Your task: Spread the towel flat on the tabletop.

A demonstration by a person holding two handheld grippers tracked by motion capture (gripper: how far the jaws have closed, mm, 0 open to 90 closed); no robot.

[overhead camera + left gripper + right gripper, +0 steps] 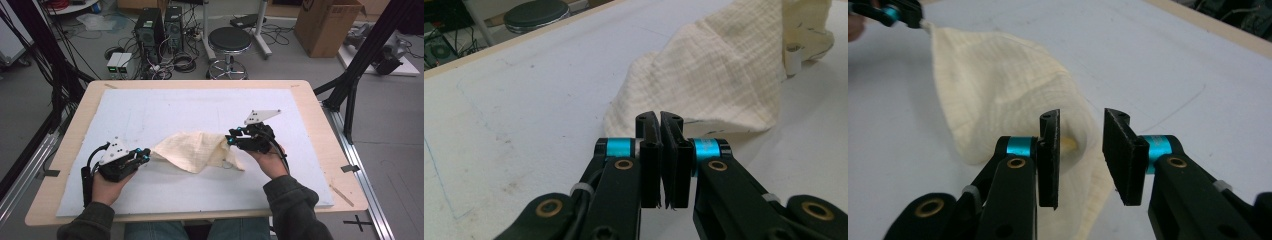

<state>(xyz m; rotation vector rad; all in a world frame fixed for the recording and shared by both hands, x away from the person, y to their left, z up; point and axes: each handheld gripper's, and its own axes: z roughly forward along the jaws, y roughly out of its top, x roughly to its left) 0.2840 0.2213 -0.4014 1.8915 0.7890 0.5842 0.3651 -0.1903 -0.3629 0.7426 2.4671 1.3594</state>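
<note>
A crumpled cream cloth (195, 150) lies mid-way across the white mat (200, 107). My left gripper (146, 156) sits at the cloth's left corner with its jaws shut. In the left gripper view the jaws (660, 120) are pressed together at the cloth's (724, 75) near edge. The right gripper view shows that left gripper (898, 12) pinching the cloth's (998, 85) far corner, which is drawn to a point. My right gripper (231, 137) is at the cloth's right end. It (1082, 125) stands open, with a raised fold of cloth just beyond and below the gap.
The mat covers a wooden table (320, 130) whose edges run close on all sides. A small white tag (793, 57) hangs off the cloth's far end. Beyond the table stand a black stool (229, 42), computer towers (150, 30) and a cardboard box (325, 25).
</note>
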